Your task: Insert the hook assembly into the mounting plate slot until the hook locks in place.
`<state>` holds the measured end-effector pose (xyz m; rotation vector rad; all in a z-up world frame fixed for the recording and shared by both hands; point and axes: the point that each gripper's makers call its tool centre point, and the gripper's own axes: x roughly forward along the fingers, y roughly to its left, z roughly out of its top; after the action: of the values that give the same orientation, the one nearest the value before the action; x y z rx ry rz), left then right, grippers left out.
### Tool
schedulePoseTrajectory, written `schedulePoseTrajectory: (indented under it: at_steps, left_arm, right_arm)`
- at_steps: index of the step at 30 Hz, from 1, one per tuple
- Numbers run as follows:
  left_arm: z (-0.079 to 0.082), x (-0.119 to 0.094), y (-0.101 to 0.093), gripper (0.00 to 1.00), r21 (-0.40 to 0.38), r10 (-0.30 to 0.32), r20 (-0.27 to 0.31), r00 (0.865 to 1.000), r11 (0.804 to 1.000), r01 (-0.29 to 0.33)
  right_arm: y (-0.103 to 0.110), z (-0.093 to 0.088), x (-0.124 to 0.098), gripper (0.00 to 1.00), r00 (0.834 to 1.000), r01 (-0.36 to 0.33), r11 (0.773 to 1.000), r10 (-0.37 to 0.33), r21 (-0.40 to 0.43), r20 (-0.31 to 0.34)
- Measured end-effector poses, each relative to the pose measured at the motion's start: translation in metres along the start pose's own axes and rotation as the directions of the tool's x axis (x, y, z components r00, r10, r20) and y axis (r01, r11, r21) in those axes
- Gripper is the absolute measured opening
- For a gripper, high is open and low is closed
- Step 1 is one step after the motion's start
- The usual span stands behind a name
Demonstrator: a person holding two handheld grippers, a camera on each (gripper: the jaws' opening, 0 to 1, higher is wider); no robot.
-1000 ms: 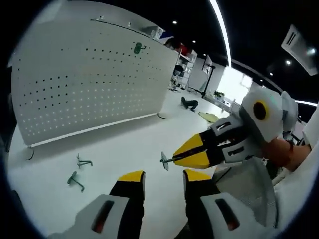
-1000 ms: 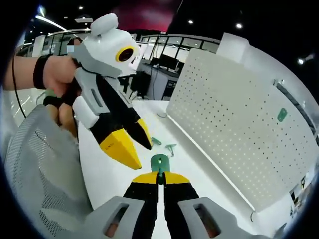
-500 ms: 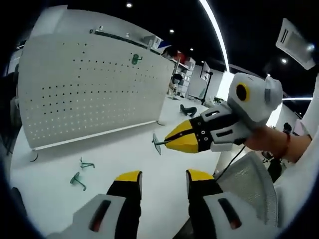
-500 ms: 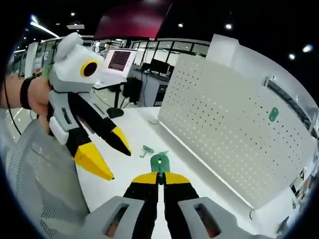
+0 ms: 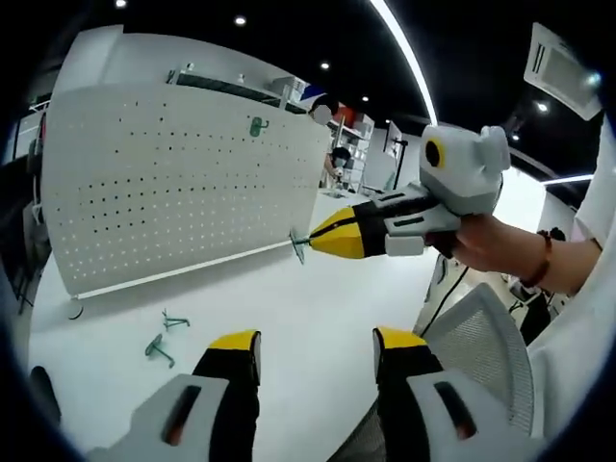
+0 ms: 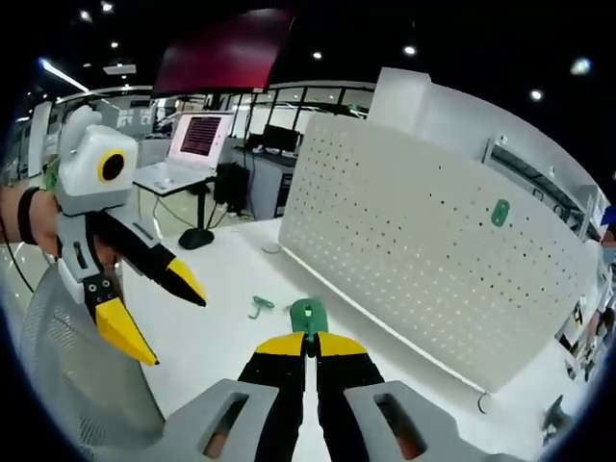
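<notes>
A white pegboard mounting plate (image 5: pixel 183 183) (image 6: pixel 414 241) stands upright on the white table, with one green hook (image 5: pixel 257 125) (image 6: pixel 500 212) hung near its top. My right gripper (image 6: pixel 308 344) (image 5: pixel 322 241) is shut on a green hook assembly (image 6: pixel 308 316) (image 5: pixel 298 245), held in the air in front of the plate's lower edge and apart from it. My left gripper (image 5: pixel 318 342) (image 6: pixel 159 313) is open with nothing between its yellow fingertips and hangs off to the side of the right one.
Two loose green hooks (image 5: pixel 159 348) (image 5: pixel 173 320) lie on the table (image 5: pixel 289 308) before the plate; the right gripper view has one (image 6: pixel 260 306). A grey mesh chair back (image 5: pixel 481 337) (image 6: pixel 67 366) is close by. A laptop (image 6: pixel 197 140) sits on a desk behind.
My right gripper has carried the hook assembly up and away from the left gripper, toward the plate. The left gripper has dropped back and its jaws stand a little wider.
</notes>
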<state>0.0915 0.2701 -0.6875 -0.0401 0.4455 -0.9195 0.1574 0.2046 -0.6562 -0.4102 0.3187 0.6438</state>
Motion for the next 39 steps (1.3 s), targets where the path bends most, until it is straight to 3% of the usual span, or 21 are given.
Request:
schedulePoseTrajectory:
  at_steps: [11,23,35,39]
  left_arm:
    - [0.003,-0.008,-0.003,0.55,0.037,0.007,0.023,1.000,0.999,-0.008]
    - [0.001,-0.004,-0.006,0.56,0.032,-0.011,0.040,0.999,0.999,0.009]
    - [0.002,-0.010,0.001,0.64,0.089,0.041,0.070,0.997,0.995,-0.047]
    - [0.007,-0.014,-0.001,0.66,0.080,0.046,0.120,0.992,0.995,-0.055]
  right_arm:
    - [-0.029,0.023,-0.004,0.01,0.992,0.072,0.991,-0.082,0.110,0.094]
    - [-0.053,0.034,-0.002,0.01,0.984,0.120,0.980,-0.139,0.159,0.116]
    - [-0.079,0.047,0.003,0.01,0.955,0.192,0.929,-0.251,0.316,0.156]
    - [-0.089,0.055,0.002,0.01,0.940,0.216,0.912,-0.291,0.349,0.176]
